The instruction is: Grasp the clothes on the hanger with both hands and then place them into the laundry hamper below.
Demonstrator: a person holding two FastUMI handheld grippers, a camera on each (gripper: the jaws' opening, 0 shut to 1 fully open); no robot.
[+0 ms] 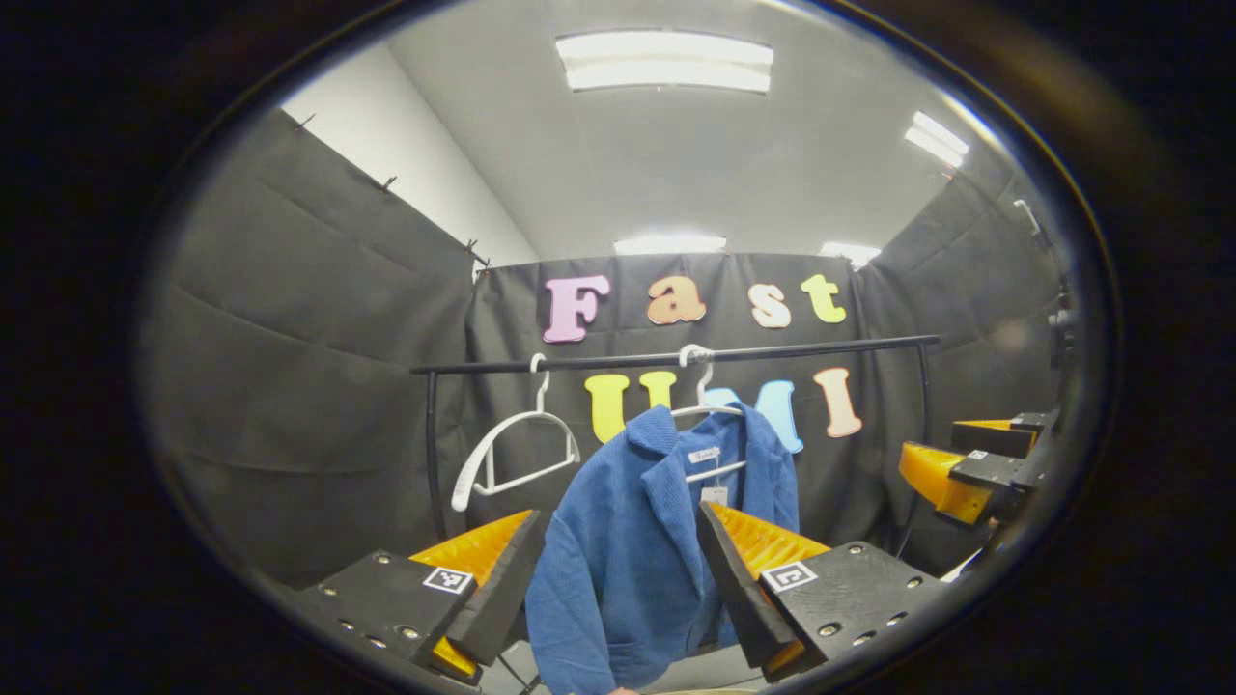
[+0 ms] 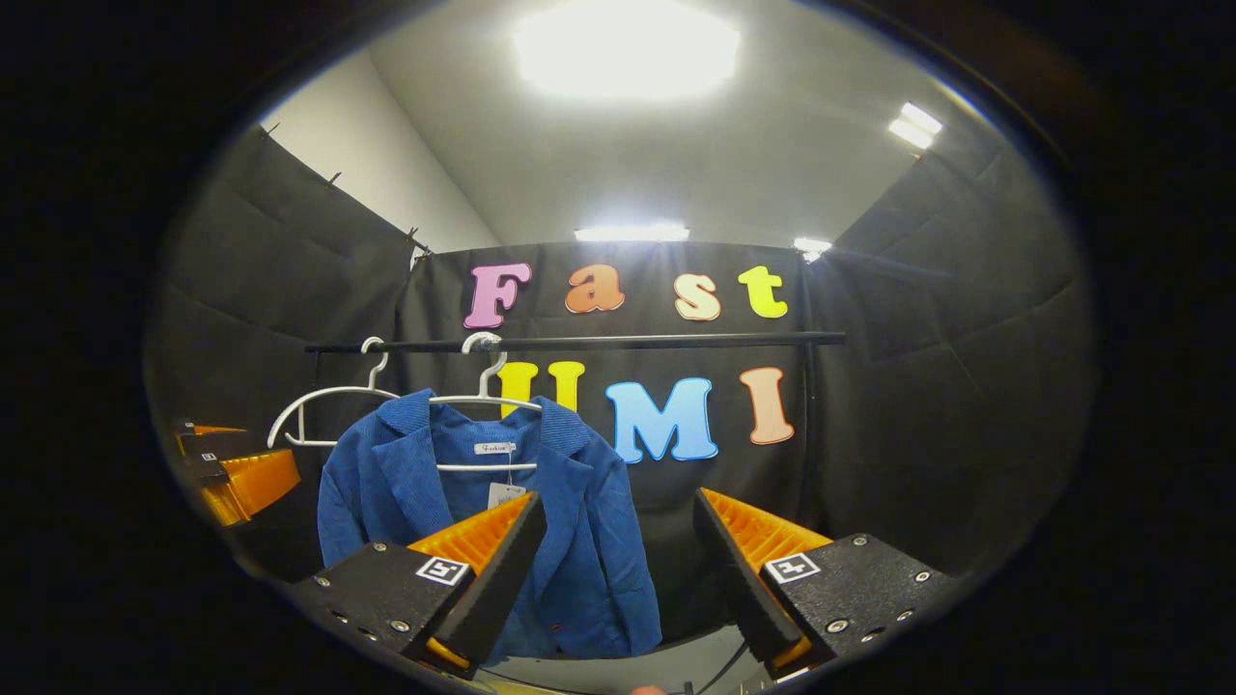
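Note:
A blue corduroy jacket (image 1: 628, 541) hangs on a white hanger (image 1: 710, 410) from the black rail (image 1: 676, 357). My left gripper (image 1: 618, 579) is open in front of the jacket, its two fingers framing it without touching. At the right edge of the left gripper view the right gripper (image 1: 975, 463) shows, also open. In the right gripper view the same jacket (image 2: 483, 521) hangs left of centre on its hanger (image 2: 483, 398). My right gripper (image 2: 618, 560) stands open, its left finger overlapping the jacket's hem in the image, apart from it. The left gripper (image 2: 232, 473) appears at the far left.
An empty white hanger (image 1: 512, 449) hangs on the rail left of the jacket, and shows again as the empty hanger (image 2: 328, 405). The rail's uprights (image 1: 432, 454) stand before the black cloth walls. A pale floor strip (image 1: 676, 671) lies below the jacket.

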